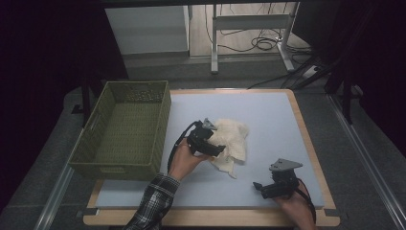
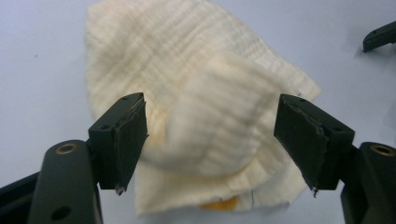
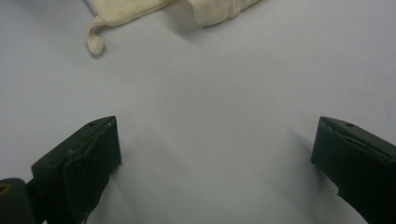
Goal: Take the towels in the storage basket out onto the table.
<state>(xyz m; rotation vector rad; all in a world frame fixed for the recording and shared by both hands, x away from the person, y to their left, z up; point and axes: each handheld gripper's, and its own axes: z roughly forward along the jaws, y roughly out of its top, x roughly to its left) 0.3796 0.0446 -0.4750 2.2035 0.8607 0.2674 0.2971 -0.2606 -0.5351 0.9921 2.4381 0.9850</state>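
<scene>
Cloth (image 3: 140, 9) cut off by top edge, right gripper view.

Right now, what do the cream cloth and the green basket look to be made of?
The cream cloth looks like soft woven cotton, matte, possibly gauze: fine ribbed lines, limp folds and a stitched hem show. The green basket looks like woven wicker or paper cord, matte olive; its walls show a regular weave. Which of the two can't be told.

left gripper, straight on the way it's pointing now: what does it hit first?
Most likely the cream cloth. The left gripper has its jaws open with the cloth's raised fold right between and ahead of them, not yet pinched. How much gap remains is hard to judge.
</scene>
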